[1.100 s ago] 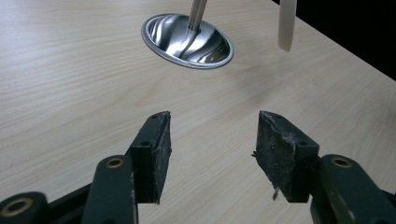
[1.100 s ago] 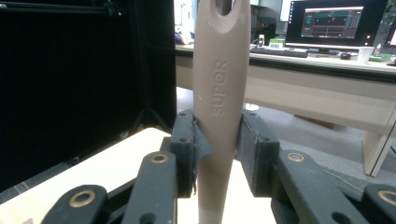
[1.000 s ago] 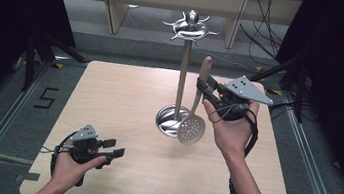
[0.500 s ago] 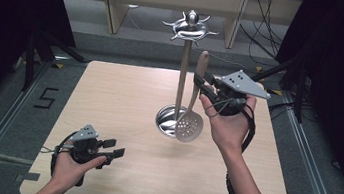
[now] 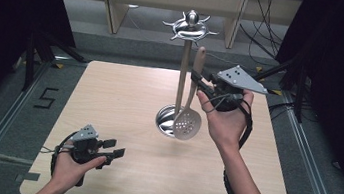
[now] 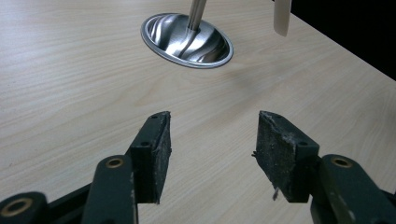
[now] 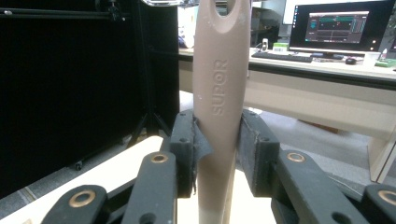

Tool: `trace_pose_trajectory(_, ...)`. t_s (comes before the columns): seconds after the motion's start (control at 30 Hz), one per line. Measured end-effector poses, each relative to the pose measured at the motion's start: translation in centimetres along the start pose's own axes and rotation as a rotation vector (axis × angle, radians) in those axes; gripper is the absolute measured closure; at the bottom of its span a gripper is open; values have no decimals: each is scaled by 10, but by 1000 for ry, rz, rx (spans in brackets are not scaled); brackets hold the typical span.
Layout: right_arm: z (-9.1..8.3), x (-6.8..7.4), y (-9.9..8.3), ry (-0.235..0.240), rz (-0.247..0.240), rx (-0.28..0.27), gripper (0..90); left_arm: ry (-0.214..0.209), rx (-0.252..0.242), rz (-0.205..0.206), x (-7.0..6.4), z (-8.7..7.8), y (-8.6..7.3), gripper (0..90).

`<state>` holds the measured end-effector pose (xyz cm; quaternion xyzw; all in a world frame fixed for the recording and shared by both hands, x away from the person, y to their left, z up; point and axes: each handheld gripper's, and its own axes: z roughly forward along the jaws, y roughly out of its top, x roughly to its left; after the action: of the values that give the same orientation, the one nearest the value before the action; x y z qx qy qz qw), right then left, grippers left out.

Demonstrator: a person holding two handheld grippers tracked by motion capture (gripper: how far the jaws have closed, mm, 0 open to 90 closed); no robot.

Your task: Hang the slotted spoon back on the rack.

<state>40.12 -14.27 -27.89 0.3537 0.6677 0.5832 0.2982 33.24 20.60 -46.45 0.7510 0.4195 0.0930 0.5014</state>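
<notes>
Right gripper (image 5: 198,80) is raised over the table's right half, jaws clamped on the handle of a beige skimmer (image 5: 187,122). In the right gripper view the handle (image 7: 219,93) stands upright between the pads, "SUPOR" moulded on it, with a hang hole at its top. The skimmer hangs vertical, its perforated head low over the stand's base (image 5: 166,121), just right of the pole (image 5: 182,78) and near it; touching or not, can't tell. The stand's hook crown (image 5: 189,26) sits above the handle top.

Left gripper (image 5: 111,150) is near the front-left of the table (image 5: 110,94), held low, jaws spread, nothing between them. Left gripper view: pads (image 6: 156,149) apart over bare wood, shiny dished base (image 6: 187,39) ahead, skimmer tip (image 6: 282,16) at the top edge.
</notes>
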Motion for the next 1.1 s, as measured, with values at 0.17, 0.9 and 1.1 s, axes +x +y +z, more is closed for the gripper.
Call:
trace_pose_trajectory(0.17,2,1,2,-6,-5,-7,695,1,4,-12,0,0,0,443)
trace_pose_trajectory(0.9,9,2,9,-21,3,9,695,0,4,-13,0,0,0,443)
trace_pose_trajectory(1.1,11,3,11,-28,18,20,695,0,2,-14,0,0,0,443)
